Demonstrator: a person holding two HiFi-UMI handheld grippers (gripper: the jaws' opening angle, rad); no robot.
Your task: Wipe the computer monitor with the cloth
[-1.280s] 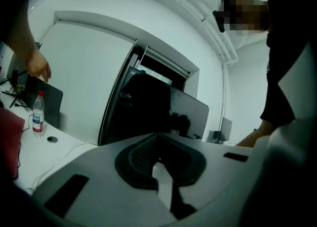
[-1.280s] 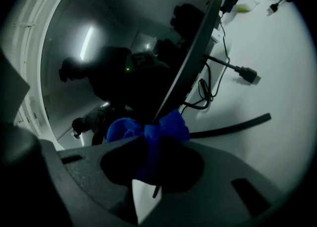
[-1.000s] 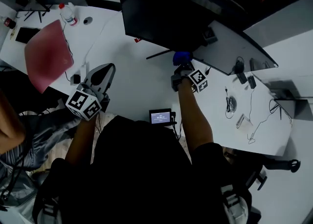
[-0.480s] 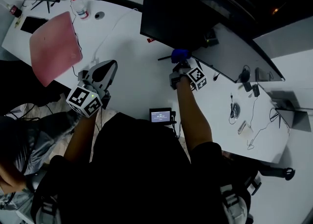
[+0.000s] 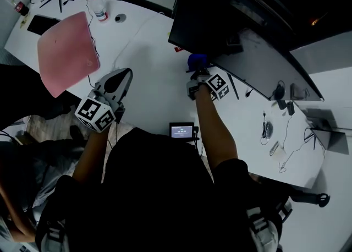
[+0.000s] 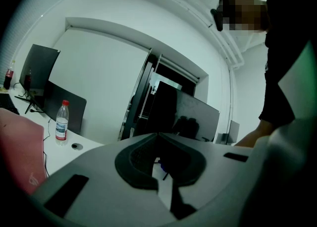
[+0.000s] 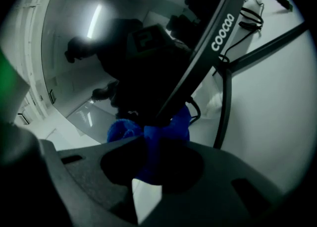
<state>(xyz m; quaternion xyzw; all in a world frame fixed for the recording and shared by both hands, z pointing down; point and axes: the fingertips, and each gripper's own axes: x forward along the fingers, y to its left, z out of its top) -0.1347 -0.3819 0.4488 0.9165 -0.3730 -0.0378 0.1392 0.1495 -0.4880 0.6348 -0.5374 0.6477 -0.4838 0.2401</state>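
Head view has swung since a second ago: monitor (image 5: 220, 17) sits further right in it, right gripper (image 5: 197, 72) barely shifted. Left gripper (image 5: 122, 78) idles over the desk (image 5: 148, 88), jaws together, nothing in them. Right jaws are clamped on the blue cloth (image 7: 166, 129), which butts against the monitor's bottom bezel beside the stand (image 7: 225, 102). Wipe looks barely begun. Lift the cloth onto the panel face, use light even pressure and overlapping passes, and keep the jaw tips off the screen.

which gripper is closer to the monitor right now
Right. The right gripper holds the blue cloth at the monitor's lower edge; the left gripper is shut over the desk, apart from it.
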